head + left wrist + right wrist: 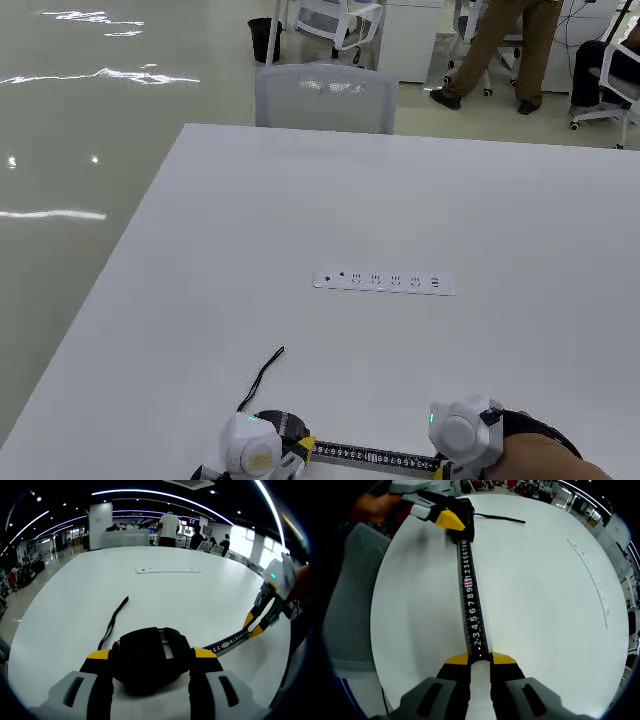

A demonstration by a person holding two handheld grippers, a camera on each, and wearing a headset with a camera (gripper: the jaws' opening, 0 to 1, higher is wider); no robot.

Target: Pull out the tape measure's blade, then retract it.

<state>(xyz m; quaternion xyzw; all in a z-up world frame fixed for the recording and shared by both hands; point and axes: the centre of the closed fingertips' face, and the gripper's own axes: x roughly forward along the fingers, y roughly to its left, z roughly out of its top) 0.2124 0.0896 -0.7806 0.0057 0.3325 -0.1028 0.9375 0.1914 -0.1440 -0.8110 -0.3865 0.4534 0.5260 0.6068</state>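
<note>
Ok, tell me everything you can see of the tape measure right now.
The tape measure has a black, rounded case, clamped between the left gripper's yellow-tipped jaws and sitting on the white table. Its blade is pulled out: a dark strip with white numerals and one red mark, running straight to the right gripper, which pinches its end. A thin black strap trails from the case across the table.

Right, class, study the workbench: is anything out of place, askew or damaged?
Nothing stands out. The left gripper clamps the tape measure case, its blade runs straight and flat to the right gripper, its black strap trails loose, and the power strip lies flat.
</note>
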